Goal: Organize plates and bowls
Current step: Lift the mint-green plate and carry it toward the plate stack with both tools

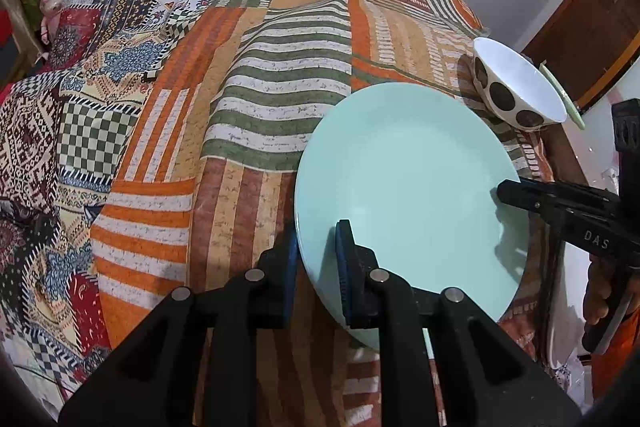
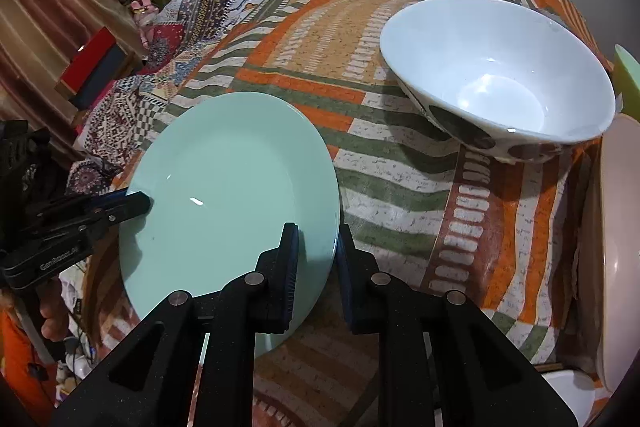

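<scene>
We hold a pale green plate between our two grippers, above a surface draped in a patchwork cloth of orange, green and white stripes; what lies beneath the cloth we cannot tell. The left gripper has its jaws closed on the plate's left rim, one blue pad on the top face and the other below the edge, and the right gripper clamps the opposite rim in the same way. Beyond the plate, near its far right edge but apart from it, stands a white bowl with large brown dots on its outer wall, mouth up and tilted toward us on the cloth. Nothing lies between plate and bowl except bare cloth. From the left wrist we see the right gripper's black fingers reaching in over the plate's right rim, the hand that holds it, and a thin green edge just behind the bowl. From the right wrist we see instead the bowl's empty white inside, a green rim at the far right, a broad pinkish dish along the right edge, and clutter with a pink toy rabbit at the far left. The plate faces up, tilted, and being round it has no long axis; the line between our two grips runs from side to side across it.
</scene>
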A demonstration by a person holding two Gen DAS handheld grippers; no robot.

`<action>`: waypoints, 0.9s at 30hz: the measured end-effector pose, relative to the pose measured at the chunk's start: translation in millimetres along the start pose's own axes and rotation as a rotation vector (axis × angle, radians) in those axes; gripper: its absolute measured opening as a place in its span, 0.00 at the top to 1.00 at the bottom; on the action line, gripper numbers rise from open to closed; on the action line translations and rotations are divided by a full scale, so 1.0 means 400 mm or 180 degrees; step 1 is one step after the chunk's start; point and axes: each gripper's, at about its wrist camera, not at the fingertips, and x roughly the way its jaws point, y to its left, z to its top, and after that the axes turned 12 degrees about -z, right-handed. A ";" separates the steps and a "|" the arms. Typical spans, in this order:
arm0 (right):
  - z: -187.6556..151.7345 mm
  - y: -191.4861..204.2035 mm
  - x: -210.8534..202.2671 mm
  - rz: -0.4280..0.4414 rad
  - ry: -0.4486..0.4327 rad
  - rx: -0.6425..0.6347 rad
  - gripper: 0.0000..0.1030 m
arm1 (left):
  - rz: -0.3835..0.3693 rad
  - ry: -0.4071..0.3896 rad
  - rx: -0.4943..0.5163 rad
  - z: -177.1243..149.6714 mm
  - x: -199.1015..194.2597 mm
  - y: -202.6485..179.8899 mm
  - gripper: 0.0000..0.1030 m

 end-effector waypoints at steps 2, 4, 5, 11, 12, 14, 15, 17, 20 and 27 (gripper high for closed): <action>-0.007 0.003 -0.018 0.0007 -0.0060 0.0004 0.84 | 0.0005 -0.0011 0.0007 -0.007 -0.012 -0.010 0.84; -0.011 0.004 -0.037 0.0011 -0.0115 0.0017 0.84 | 0.0022 -0.0032 0.0033 -0.012 -0.026 -0.024 0.84; -0.013 0.003 -0.046 0.0020 -0.0136 0.0026 0.84 | 0.0022 -0.0051 0.0052 -0.015 -0.036 -0.034 0.84; -0.039 -0.016 -0.107 0.0004 -0.0289 0.0094 0.84 | 0.0006 -0.0148 0.0162 -0.033 -0.090 -0.099 0.84; -0.044 -0.020 -0.117 0.0012 -0.0307 0.0109 0.84 | 0.0006 -0.0162 0.0182 -0.036 -0.098 -0.110 0.84; -0.055 -0.030 -0.140 0.0014 -0.0353 0.0139 0.84 | -0.0014 -0.0185 0.0217 -0.044 -0.114 -0.135 0.84; -0.061 -0.034 -0.152 0.0003 -0.0376 0.0152 0.84 | -0.0026 -0.0199 0.0241 -0.049 -0.124 -0.151 0.84; -0.074 -0.044 -0.176 -0.0013 -0.0428 0.0182 0.84 | -0.0024 -0.0226 0.0284 -0.057 -0.137 -0.174 0.84; -0.096 -0.057 -0.209 -0.0017 -0.0500 0.0225 0.84 | -0.0032 -0.0259 0.0358 -0.072 -0.156 -0.215 0.84; -0.148 -0.097 -0.274 -0.0079 -0.0626 0.0322 0.84 | -0.0075 -0.0278 0.0494 -0.103 -0.178 -0.301 0.84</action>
